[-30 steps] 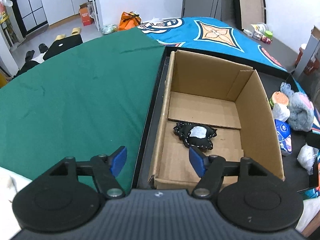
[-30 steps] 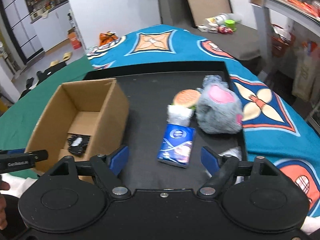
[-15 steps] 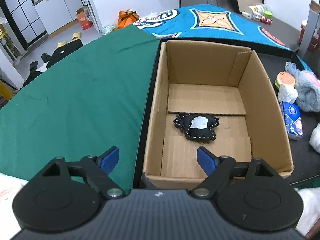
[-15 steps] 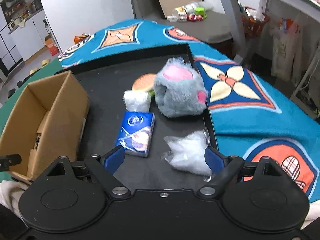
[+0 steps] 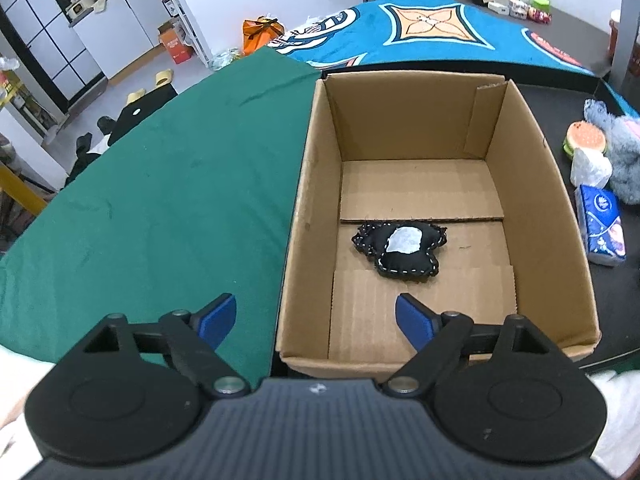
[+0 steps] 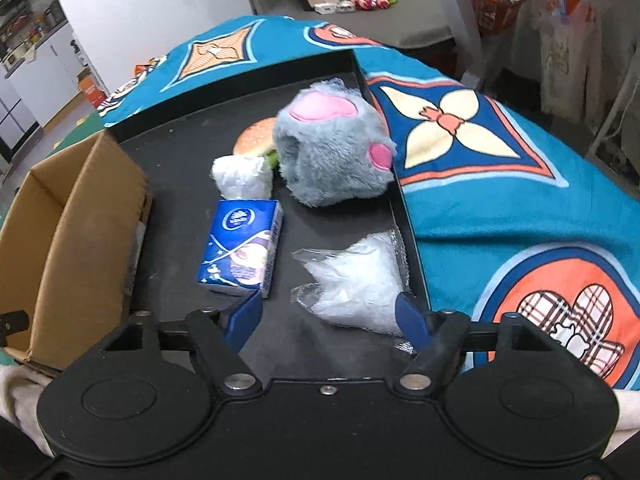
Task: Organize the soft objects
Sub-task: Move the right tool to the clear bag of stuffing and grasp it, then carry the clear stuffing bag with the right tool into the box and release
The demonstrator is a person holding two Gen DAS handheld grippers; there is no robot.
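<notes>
The open brown cardboard box (image 5: 420, 208) stood on the black tray-like surface (image 6: 188, 128), evidently as the collecting bin, and one small black stitched fabric cushion with a white patch (image 5: 400, 250) already lay on its floor near the middle. The left claw (image 5: 316, 316) hung released over the box's near left wall, its blue pads straddling that wall with nothing between them, which suggested it had nothing more to hold there. The right claw (image 6: 328, 316) pointed down at the crumpled clear plastic bag of white stuffing (image 6: 356, 280); its jaws had just been closing, the right pad close against the bag's edge and the left pad clear of it, so it was released rather than gripping. Waiting beside the box were the blue tissue pack (image 6: 242, 252), a small white wrapped bundle (image 6: 242, 176), a plush burger (image 6: 256, 140) and a grey furry paw-shaped toy with pink pads (image 6: 332, 152). The burger was largely hidden behind the bundle and the toy, the bag's contents were hard to make out, and the box's interior was mostly cut off in the right wrist view.
</notes>
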